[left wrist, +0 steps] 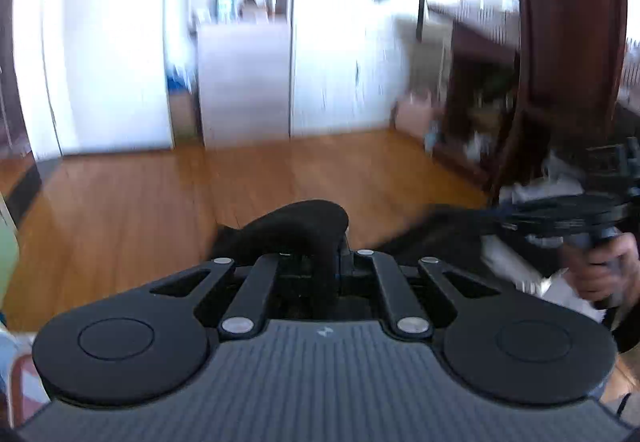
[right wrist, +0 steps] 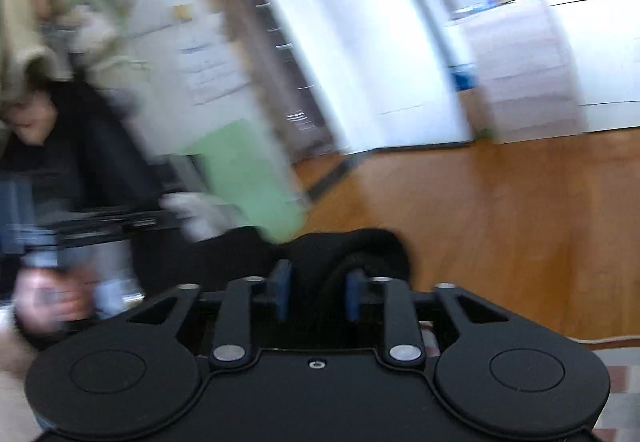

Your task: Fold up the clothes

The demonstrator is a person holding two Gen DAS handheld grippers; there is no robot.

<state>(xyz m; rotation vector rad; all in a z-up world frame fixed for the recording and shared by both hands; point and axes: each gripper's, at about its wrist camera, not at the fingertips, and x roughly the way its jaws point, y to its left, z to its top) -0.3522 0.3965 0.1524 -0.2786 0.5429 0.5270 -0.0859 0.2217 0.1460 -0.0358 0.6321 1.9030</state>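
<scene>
Both grippers are raised above a wooden floor [left wrist: 160, 202], each clamping part of a black garment [left wrist: 304, 220] that stretches between them. The left gripper [left wrist: 310, 262] has its jaws closed on a bunched fold; the right gripper [right wrist: 318, 296], with blue pads [right wrist: 283, 290], is narrowly closed around another fold. Everything is motion-blurred, and no writing is readable.

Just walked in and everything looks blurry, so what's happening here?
A person holds a two-finger tool in each hand. The left tool and the right tool are each shut on a bunched part of a black fabric garment, lifted above the wooden floor. No fold is visible yet.
</scene>
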